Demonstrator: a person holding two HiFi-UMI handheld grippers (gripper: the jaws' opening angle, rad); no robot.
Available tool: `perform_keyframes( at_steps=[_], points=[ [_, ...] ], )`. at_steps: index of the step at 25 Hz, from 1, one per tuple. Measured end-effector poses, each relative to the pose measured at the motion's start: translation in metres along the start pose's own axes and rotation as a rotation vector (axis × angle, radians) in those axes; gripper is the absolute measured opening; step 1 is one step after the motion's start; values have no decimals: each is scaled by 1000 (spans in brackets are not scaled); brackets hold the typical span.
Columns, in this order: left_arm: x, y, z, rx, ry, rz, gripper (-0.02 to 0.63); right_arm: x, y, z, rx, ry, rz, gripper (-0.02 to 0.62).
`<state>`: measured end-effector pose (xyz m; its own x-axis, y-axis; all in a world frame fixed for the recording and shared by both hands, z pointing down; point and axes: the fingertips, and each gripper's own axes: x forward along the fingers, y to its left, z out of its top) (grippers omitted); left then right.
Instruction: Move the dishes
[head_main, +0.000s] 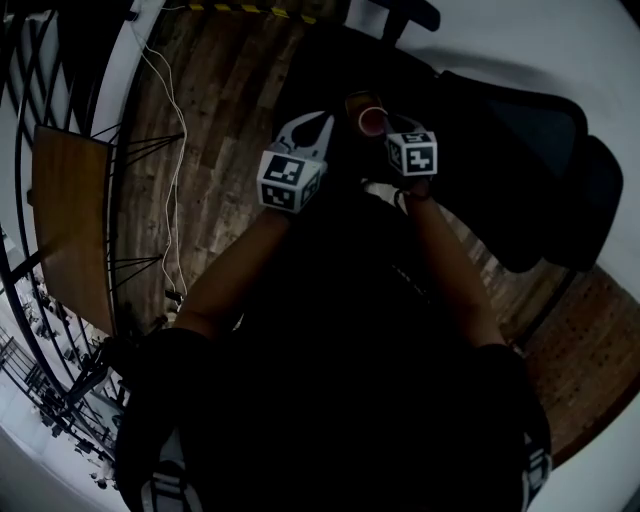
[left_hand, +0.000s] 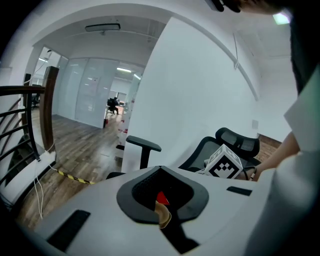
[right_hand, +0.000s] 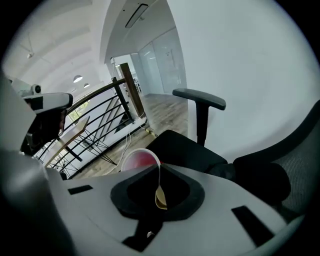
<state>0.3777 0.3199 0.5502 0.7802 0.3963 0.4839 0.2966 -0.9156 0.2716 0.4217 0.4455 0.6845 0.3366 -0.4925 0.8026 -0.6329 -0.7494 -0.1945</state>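
Carrying step, I judge. My right claw (head_main: 385, 128) is clamped on the rim of the round red bowl with a white edge (head_main: 372, 120), held at its 12 o'clock over a black office chair (head_main: 530, 140). My left claw (head_main: 318, 125) is closed, apparently empty. Next I need a surface to set the bowl on, and none is in sight.

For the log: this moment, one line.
left hand-held gripper: shut on red bit | right hand-held gripper: shut on pink bowl | over chair

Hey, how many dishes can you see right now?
1. A pink bowl with a white rim, clamped at its rim by the right gripper, over the black chair seat. More dishes may be hidden behind the person's body.
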Motion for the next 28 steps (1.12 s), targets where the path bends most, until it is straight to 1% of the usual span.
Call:
perform_keyframes(
  at_steps=[3,5,10,13,17,20,24,28],
  points=[
    [-15,-1,8,-7,-27,50,-5,-12,9,21,-34,-29,24,21],
    [-25,-4,12,-10,-47,81,-5,-19,16,31,-53,-51,59,21],
    [-56,-26,5,-22,-77,179,-5,-38,35,31,-113,-76,139,21],
    [-77,-29,-6,-28,-91,259,-5,-42,57,35,-154,-99,208,21],
    [-122,-19,-16,-64,-131,378,-5,-45,104,37,-240,-108,294,21],
    [-163,-17,-30,-78,-161,463,-5,-48,146,30,-309,-115,354,21],
    [-216,-7,-47,-117,-202,555,-5,-52,209,27,-414,-115,421,21],
    [-264,11,-76,-145,-215,620,-5,-48,273,20,-478,-109,474,21]
  ],
)
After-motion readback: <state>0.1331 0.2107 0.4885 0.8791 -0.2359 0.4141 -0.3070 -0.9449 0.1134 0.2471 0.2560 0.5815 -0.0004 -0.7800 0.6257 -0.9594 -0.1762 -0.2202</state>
